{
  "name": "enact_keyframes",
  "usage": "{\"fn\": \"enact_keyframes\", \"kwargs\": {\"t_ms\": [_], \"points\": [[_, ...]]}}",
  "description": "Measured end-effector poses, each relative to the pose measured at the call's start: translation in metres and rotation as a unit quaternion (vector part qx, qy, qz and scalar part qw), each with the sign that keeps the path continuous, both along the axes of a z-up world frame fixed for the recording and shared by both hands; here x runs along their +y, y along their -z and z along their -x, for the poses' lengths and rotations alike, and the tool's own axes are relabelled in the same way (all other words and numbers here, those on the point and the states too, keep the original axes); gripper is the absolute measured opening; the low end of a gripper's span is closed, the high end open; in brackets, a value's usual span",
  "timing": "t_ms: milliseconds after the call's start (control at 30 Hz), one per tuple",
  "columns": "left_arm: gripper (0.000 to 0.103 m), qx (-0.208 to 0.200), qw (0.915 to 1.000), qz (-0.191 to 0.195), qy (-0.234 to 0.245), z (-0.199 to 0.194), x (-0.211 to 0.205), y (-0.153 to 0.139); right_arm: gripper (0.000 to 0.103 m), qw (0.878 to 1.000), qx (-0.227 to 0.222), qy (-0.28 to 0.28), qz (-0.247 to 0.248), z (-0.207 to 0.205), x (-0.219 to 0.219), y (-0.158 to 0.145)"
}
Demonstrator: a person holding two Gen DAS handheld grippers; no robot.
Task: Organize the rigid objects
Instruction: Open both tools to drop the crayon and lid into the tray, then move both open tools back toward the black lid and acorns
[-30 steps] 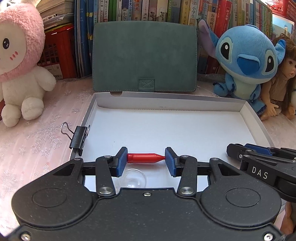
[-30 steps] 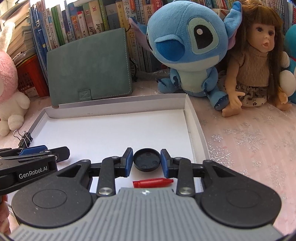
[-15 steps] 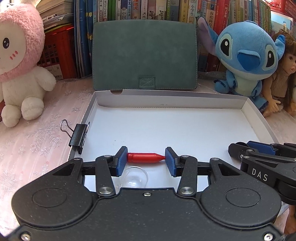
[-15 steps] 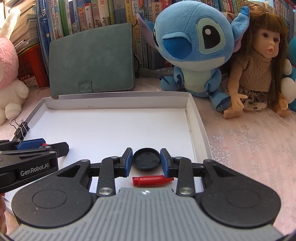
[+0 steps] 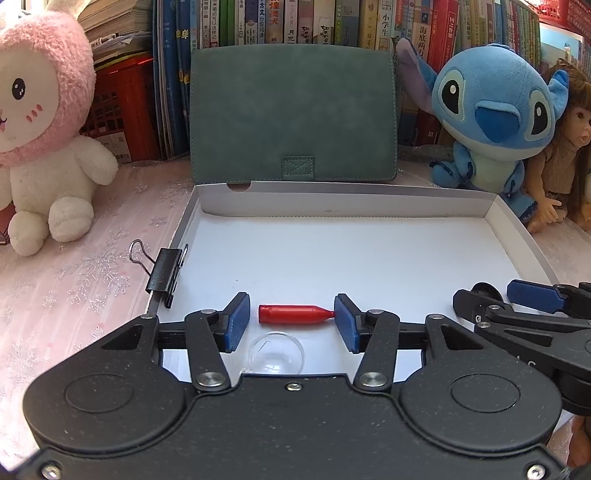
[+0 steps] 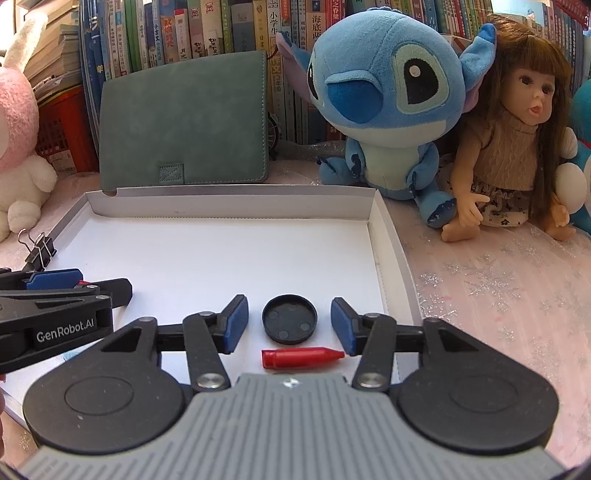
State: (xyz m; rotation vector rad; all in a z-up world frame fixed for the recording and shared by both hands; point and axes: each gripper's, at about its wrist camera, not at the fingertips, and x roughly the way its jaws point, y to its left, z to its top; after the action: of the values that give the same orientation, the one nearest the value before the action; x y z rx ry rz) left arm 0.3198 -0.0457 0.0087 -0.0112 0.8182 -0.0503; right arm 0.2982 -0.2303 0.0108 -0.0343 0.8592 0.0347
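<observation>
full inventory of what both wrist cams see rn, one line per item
red pieces: 2, red, bullet-shaped, lying in the tray, one in front of each tool
black cap: 1, black, in tray between the right tool's pads, untouched
clear dome: 1, transparent, tray near edge
tray: 1, white, shallow, table centre
binder clip: 1, black, on tray's left wall
green case: 1, behind tray, upright
pink bunny plush: 1, left
blue plush: 1, right
doll: 1, far right
books: a row, back
left tool: jaws just opened, off the red piece
right tool: jaws just opened, off the cap
</observation>
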Motion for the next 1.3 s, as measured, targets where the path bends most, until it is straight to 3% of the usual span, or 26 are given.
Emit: {"fn": "enact_keyframes", "kwargs": {"t_ms": [133, 200, 400, 833, 1200, 1300], "points": [[0.062, 0.004, 0.9998, 0.017, -0.004, 0.007, 0.009, -0.007, 0.089, 1.0, -0.023, -0.006, 0.009, 0.008, 0.0, -0.008], [0.074, -0.006, 0.9999, 0.012, 0.004, 0.014, 0.011, -0.013, 0.09, 0.999, -0.037, -0.013, 0.019, 0.013, 0.002, -0.012], [0.083, -0.036, 0.999, -0.01, 0.026, 0.037, 0.015, -0.033, 0.097, 0.998, -0.062, -0.013, 0.025, 0.028, 0.004, -0.026], [0.087, -0.067, 0.9966, 0.01, 0.046, 0.101, 0.037, -0.051, 0.103, 0.994, -0.105, -0.028, 0.03, 0.084, 0.011, -0.049], [0.088, -0.095, 0.995, 0.019, 0.026, 0.166, 0.054, -0.047, 0.103, 0.993, -0.11, -0.027, -0.026, 0.135, 0.007, -0.049], [0.089, -0.12, 0.9926, 0.012, 0.012, 0.191, 0.053, -0.045, 0.103, 0.992, -0.119, -0.028, -0.038, 0.15, 0.006, -0.048]]}}
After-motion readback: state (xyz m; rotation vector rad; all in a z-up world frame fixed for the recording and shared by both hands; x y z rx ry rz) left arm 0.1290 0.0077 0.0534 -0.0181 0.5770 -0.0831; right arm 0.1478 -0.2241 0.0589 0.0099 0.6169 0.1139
